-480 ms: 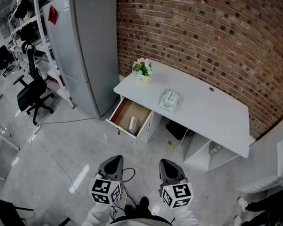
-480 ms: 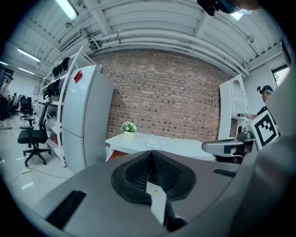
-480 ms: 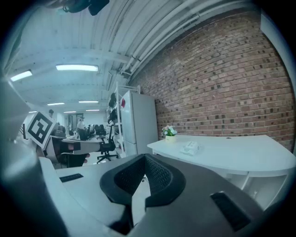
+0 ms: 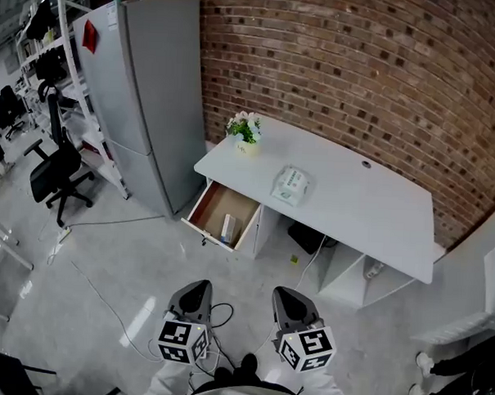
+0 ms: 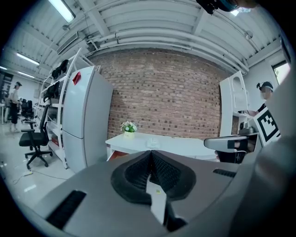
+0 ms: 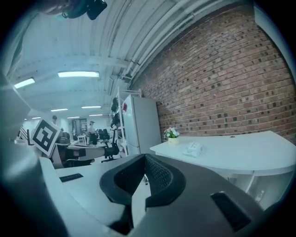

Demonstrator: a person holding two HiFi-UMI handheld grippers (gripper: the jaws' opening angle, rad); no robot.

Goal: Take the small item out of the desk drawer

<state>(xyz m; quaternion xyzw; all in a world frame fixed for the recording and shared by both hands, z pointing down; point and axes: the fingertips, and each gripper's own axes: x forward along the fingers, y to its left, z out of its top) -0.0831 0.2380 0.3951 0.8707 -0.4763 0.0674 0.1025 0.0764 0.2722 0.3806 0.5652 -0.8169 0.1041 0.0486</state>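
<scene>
Desk (image 4: pixel 354 205) shifted up-left | small item (image 4: pixel 227 228) long axis front-to-back in drawer (image 4: pixel 204 205) | left tool (image 4: pixel 196 288), right tool (image 4: pixel 287 296) pressed together

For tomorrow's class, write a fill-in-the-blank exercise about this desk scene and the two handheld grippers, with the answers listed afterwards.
The wooden drawer of the white desk stands ___. The small pale item lies ___ that drawer. The wall behind the desk is built of red ___. The left gripper and right gripper both have their jaws ___, with nothing between them.
Missing words: open; inside; brick; shut.
</scene>
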